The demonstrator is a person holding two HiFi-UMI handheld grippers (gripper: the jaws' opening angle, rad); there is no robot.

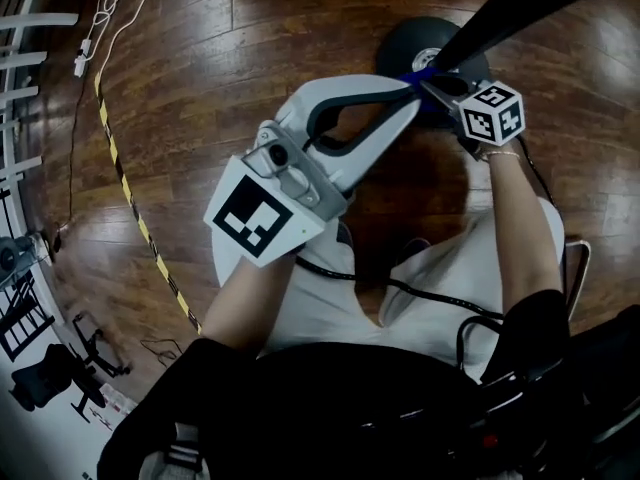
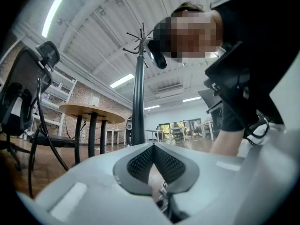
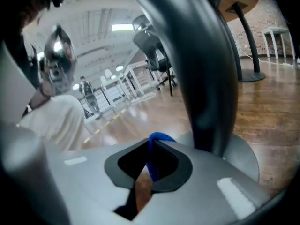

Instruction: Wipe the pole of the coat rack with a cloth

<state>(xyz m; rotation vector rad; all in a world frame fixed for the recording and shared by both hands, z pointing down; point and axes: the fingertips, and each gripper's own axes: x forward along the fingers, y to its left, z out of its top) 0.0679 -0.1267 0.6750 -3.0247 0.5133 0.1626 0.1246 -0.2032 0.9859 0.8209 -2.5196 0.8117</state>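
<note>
The right gripper (image 3: 151, 148) pinches only a thin fold of blue cloth (image 3: 160, 137) low beside the black coat-rack pole (image 3: 201, 78), just above its round base (image 3: 243, 159), while the left gripper (image 2: 153, 145) is pressed together, empty, so firm rubbing could tug the cloth free.

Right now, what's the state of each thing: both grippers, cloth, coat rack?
Left gripper: shut, nothing between its jaws.
Right gripper: shut on the blue cloth.
Blue cloth: pinched in the jaws, low beside the pole's foot; contact with the pole can't be told.
Coat rack pole: upright, hooks at the top bare.
Round base: flat on the wood floor.
</note>
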